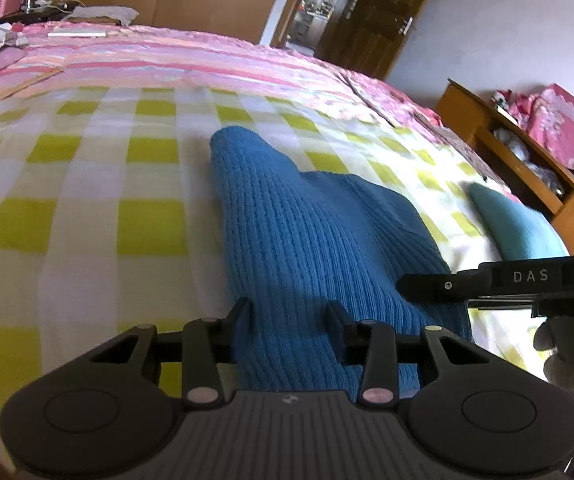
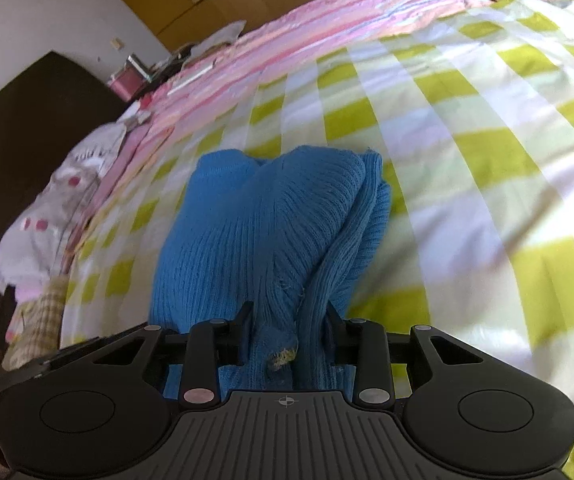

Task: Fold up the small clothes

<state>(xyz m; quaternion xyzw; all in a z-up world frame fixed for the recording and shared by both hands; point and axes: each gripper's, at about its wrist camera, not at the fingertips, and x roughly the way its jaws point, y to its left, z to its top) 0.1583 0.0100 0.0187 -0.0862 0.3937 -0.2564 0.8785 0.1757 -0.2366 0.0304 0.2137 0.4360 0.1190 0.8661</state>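
From the left wrist, my left gripper (image 1: 289, 312) pinches the near edge of the blue ribbed knit garment (image 1: 307, 220) lying bunched on the green-checked bedsheet (image 1: 87, 208); folding looks barely begun. The right gripper (image 1: 419, 284) intrudes just right. From the right wrist, my right gripper (image 2: 289, 320) clamps gathered folds; nothing blocks ahead.

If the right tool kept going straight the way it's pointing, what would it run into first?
The right tool already has the blue knit garment bunched between its fingers, so more of that garment lies directly ahead. Past it comes the green checked bedspread; depth there is hard to judge.
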